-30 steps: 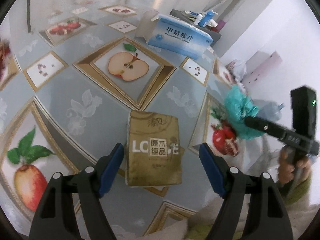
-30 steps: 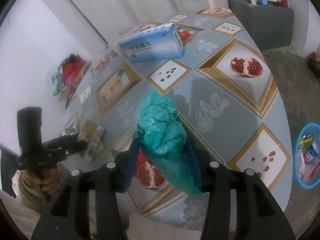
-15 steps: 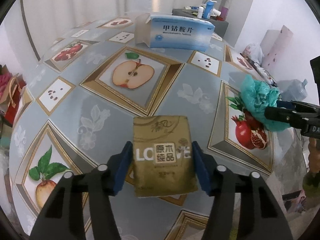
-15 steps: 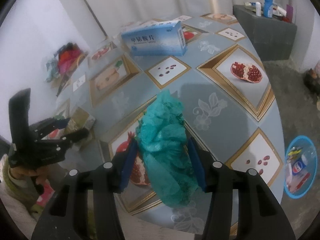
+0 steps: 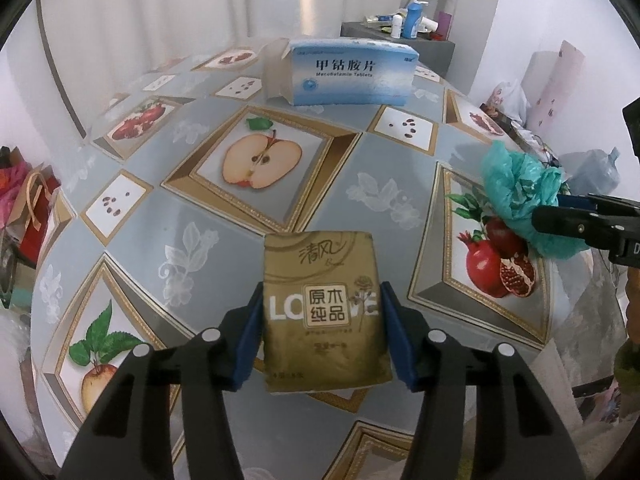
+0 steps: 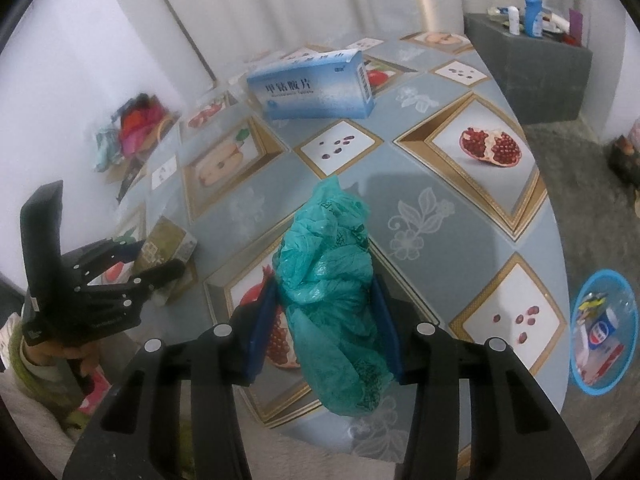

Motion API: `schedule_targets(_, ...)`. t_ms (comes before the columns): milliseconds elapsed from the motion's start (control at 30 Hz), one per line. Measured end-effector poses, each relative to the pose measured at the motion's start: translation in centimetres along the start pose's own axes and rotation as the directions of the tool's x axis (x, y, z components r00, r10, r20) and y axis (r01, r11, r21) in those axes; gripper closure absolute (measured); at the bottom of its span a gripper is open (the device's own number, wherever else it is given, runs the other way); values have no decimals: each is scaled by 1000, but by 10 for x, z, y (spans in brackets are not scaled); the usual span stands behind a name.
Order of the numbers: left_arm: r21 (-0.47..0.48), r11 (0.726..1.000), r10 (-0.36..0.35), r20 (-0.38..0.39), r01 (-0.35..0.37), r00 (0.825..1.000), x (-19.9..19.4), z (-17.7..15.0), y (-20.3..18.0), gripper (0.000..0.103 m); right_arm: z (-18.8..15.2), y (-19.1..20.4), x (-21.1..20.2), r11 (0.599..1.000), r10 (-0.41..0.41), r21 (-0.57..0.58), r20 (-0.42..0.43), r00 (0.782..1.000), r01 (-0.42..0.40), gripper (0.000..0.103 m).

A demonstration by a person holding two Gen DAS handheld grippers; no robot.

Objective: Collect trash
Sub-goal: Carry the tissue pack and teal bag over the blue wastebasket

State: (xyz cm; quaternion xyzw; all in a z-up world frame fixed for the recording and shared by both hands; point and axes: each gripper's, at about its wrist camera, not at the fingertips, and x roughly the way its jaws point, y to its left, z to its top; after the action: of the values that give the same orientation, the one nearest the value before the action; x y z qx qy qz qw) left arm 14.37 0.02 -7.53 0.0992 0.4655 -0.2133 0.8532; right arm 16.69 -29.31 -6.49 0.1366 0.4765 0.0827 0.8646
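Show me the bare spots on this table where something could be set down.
Most of the table is bare: the wide stretch between the blue medicine box at the far end and the gold tissue pack. The near edge is crowded by that pack in the left hand-held gripper and the teal bag.

1. The surface (image 5: 168, 216) wore a grey-blue cloth printed with framed apples, pomegranates and seeds.
2. A dark grey cabinet (image 6: 536, 68) stood beyond its far end — bottles and tubes (image 6: 532, 8) clustered on top.
3. A red paper bag (image 5: 34, 208) with cord handles sat off the left edge.
4. White curtains (image 5: 200, 4) hung behind.
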Motion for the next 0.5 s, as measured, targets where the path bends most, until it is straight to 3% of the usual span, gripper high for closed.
schedule_targets(500,60,998,19,45,-22,999,-8,6,-17,50,3,-2,-16,1000,-2,14,41,999,1,60)
